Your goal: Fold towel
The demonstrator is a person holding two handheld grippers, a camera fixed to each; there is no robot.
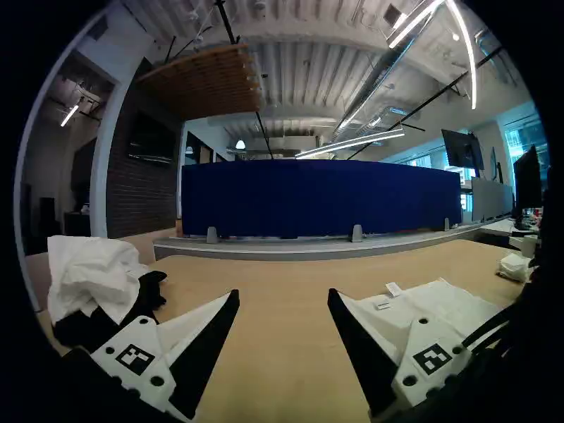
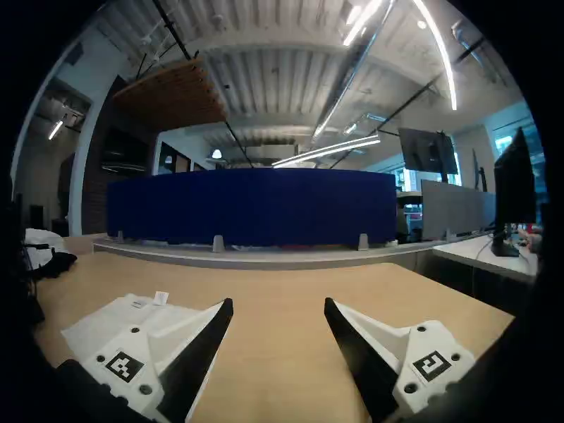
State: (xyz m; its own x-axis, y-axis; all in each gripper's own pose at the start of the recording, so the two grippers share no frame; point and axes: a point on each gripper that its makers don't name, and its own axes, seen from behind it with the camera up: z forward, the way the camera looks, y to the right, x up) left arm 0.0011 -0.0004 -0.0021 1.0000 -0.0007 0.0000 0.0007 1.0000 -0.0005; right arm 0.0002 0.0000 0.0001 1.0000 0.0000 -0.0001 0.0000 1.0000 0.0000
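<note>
Wooden table (image 1: 282,331) stretches toward blue divider (image 1: 317,197) | white towel (image 1: 440,299) flat beside left claw (image 1: 283,292), released | right claw (image 2: 278,302) released

White towel (image 1: 451,302); tan table (image 1: 296,268); deep blue partition (image 1: 317,197); white left gripper (image 1: 283,292), black inside, black-and-white square marker (image 1: 135,358).

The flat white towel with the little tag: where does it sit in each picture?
Left gripper view: the flat white towel lies low on the right, on the wooden table.
Right gripper view: the flat white towel lies low on the left, on the same table.
Shared landmark: the blue partition standing across the far edge of the table.
</note>
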